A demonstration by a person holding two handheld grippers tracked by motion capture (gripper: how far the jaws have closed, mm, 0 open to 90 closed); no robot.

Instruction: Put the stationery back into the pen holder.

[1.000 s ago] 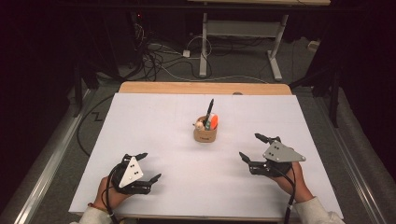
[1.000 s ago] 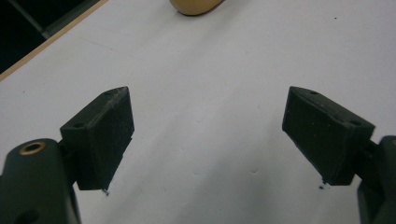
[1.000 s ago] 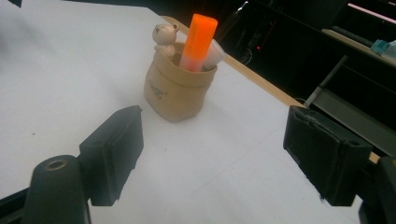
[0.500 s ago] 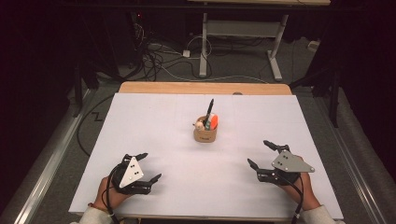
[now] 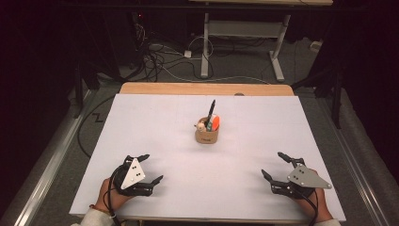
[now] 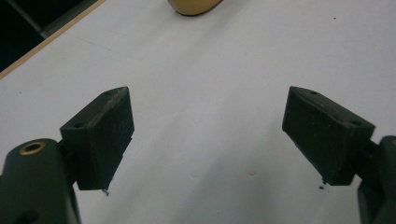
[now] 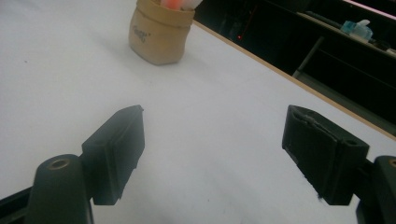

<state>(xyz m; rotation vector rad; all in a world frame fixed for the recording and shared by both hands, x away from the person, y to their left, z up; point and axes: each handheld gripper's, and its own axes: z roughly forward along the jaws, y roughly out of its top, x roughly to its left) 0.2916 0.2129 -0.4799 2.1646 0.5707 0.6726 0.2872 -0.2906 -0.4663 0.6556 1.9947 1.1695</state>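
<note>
Your left gripper [image 5: 149,168] low at the near-left, jaws spread wide and empty, your right gripper [image 5: 278,165] likewise wide and empty near-right, small tan fabric pen pot [image 5: 207,135] mid white worktop [image 5: 160,122], well apart from both.

Bright tabletop, dark surroundings, soft focus

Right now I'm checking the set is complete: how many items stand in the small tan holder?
3 that I can make out: a tall black pen, an orange marker beside it, and a pale piece at the tan holder rim's left. More may sit hidden inside.
</note>
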